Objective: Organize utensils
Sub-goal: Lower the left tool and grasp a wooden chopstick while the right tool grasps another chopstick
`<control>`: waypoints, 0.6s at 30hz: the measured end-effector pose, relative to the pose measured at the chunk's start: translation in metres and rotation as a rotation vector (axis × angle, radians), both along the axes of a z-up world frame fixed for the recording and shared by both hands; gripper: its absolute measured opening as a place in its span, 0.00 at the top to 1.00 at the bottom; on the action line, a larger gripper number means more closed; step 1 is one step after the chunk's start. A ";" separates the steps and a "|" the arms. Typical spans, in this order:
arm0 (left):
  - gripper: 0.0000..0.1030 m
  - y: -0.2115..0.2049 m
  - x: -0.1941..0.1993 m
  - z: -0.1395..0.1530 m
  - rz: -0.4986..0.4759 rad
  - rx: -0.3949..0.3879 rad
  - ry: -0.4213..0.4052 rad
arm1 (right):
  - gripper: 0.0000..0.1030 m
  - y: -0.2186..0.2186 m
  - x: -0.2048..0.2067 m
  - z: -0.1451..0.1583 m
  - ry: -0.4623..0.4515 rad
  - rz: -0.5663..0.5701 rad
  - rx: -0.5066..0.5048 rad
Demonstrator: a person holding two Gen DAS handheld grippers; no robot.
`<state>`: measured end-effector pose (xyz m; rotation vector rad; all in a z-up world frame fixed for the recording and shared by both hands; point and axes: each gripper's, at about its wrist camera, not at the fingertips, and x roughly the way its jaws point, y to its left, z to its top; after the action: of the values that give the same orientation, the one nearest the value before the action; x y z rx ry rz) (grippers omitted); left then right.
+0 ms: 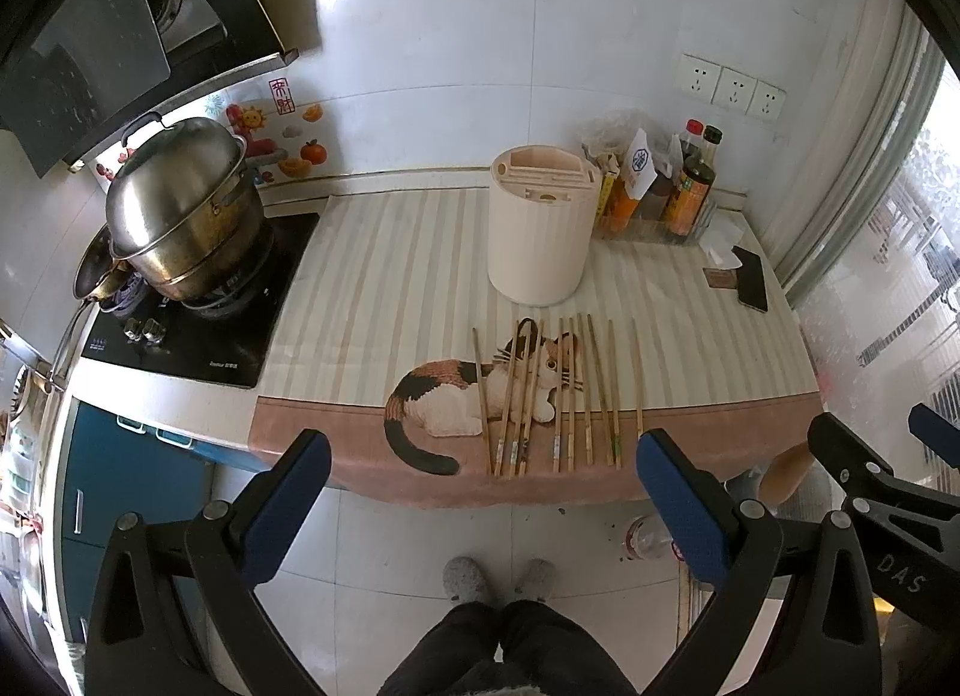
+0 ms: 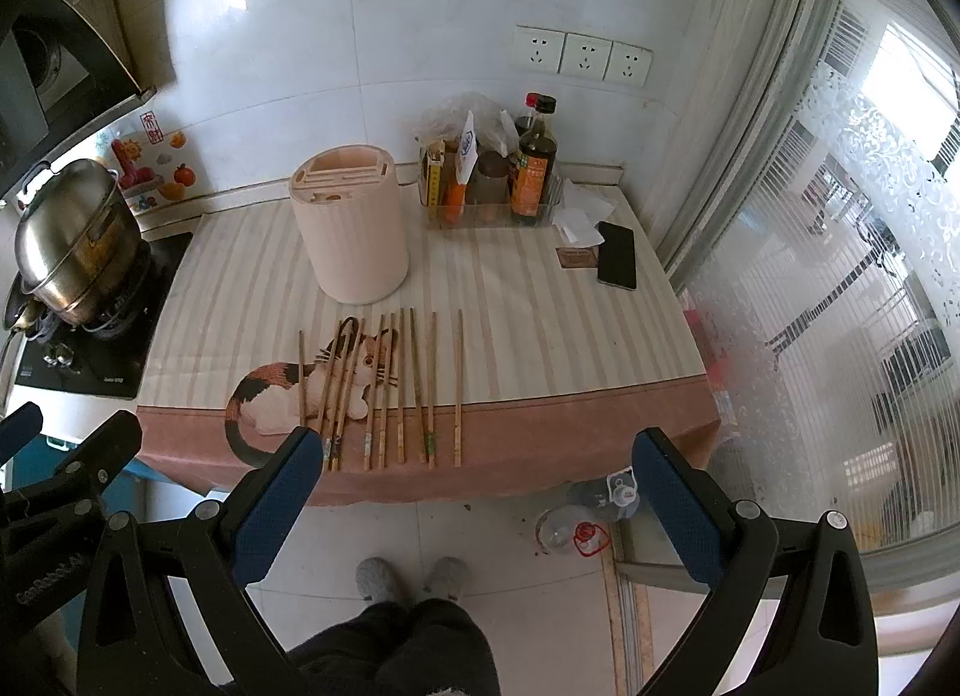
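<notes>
Wooden chopsticks [image 1: 558,396] are lying in a loose row on the table [image 1: 372,288], near its front edge, their thicker ends pointing toward the person, some resting across a printed cat [image 1: 456,396] on the mat. Just behind them a cream holder [image 1: 540,228] is standing upright, its slotted top facing up, likely waiting to receive them. Farther back, bottles [image 1: 690,192] are crowding a clear tray against the wall, and a phone [image 1: 753,276] is lying to the right. A steel pot [image 1: 180,210] is sitting on the stove at the left. The left gripper [image 1: 480,516] and right gripper [image 2: 480,510] are hovering off the table's front edge, above the floor, fingers spread wide and gripping nothing, seemingly lining up for a first pick. The person's slippers [image 1: 498,579] are showing below.
</notes>
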<state>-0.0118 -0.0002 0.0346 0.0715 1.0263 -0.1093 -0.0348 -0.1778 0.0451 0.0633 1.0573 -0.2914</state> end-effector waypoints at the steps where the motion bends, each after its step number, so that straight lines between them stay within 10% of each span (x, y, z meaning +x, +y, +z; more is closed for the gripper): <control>1: 0.00 0.000 0.001 0.000 -0.001 0.000 0.000 | 0.00 -0.001 -0.001 0.000 0.000 0.000 0.002; 18: 0.00 0.029 0.068 -0.029 -0.011 0.038 -0.083 | 0.00 0.013 0.026 -0.013 -0.042 -0.052 0.036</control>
<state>0.0563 0.0289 0.0061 0.1156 0.9450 -0.0960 -0.0087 -0.1651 0.0317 0.1293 1.0205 -0.3171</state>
